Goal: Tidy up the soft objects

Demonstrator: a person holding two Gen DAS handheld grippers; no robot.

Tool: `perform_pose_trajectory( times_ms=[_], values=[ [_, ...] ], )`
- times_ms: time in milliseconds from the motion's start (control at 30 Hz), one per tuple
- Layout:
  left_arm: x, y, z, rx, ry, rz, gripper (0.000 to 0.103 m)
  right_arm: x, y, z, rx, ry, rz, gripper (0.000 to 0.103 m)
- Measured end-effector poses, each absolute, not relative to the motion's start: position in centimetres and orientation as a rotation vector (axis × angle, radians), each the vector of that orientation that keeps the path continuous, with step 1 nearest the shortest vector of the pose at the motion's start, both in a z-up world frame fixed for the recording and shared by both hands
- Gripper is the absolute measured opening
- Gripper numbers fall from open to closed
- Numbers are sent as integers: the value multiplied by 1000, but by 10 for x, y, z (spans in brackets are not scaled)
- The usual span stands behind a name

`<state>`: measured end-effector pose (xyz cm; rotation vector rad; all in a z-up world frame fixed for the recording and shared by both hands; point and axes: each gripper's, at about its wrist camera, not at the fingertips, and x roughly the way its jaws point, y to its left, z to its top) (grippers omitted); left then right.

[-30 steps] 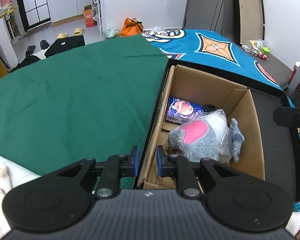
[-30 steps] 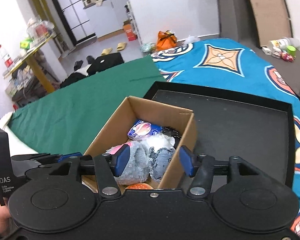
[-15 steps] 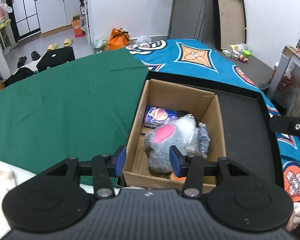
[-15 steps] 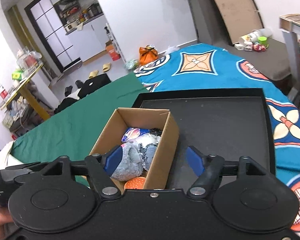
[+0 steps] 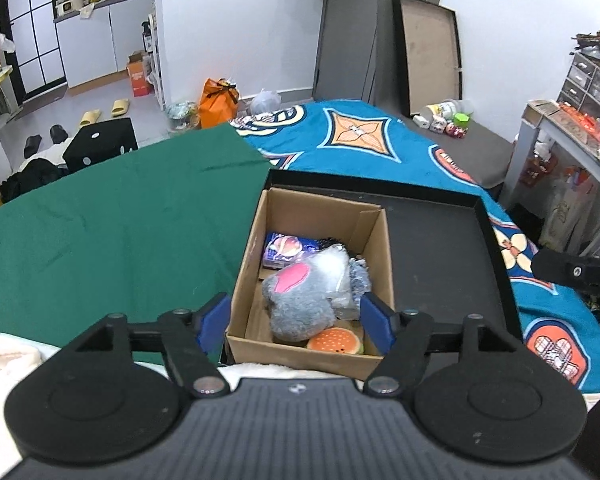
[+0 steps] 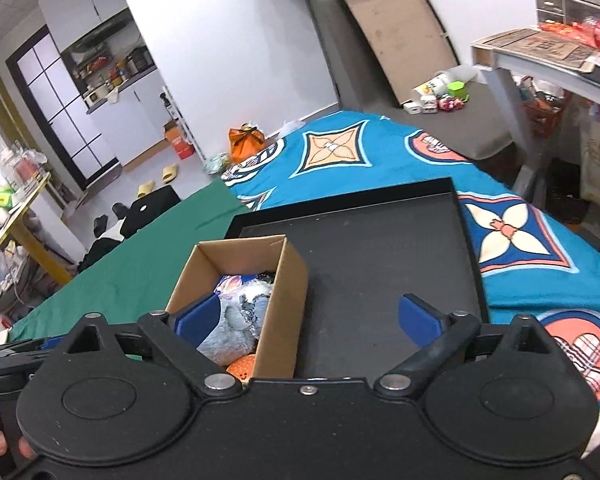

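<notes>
1. Several soft things fill the cardboard box [image 5: 256, 248], our landmark: a grey plush toy [image 5: 300, 308] with a pink patch lies in its middle, an orange burger-like cushion [image 5: 334, 341] sits against the near wall, a blue printed packet [image 5: 286, 250] lies toward the far wall, and a grey-blue knitted piece [image 5: 360, 276] rests against the right wall.
2. We see the box standing in the left end of a black tray [image 5: 440, 248], touching the tray's left rim; the tray's floor to the right of the box is bare.
3. Our left gripper [image 5: 296, 322] hangs above the box's near end, its jaws opening, with nothing pressed between the blue pads.
4. Our right gripper [image 6: 310, 316] hovers over the box's right wall and the tray floor beside it, its jaws opening wide and holding nothing.
5. Left of the box lies a green cloth [image 5: 112, 224]; behind and right of the tray spreads a blue patterned blanket [image 5: 360, 148].
</notes>
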<state>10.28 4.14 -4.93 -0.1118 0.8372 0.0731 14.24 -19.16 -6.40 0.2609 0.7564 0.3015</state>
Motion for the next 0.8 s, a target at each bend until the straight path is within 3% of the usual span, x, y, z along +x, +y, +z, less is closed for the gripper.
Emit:
perform_pose_trajectory(
  times_ms=[133,200,600,800],
  values=[
    [94,34,-39,-100,827,57,75,130,-200,-55,267,735,273,103],
    [89,30,-35,-94,822,50,83,123,-203,-51,268,722,260,103],
    [59,19,-14,-73,797,35,101,91,-217,-39,263,709,204,103],
    [44,16,-7,-61,789,31,102,75,-220,-31,242,701,190,103]
  ],
)
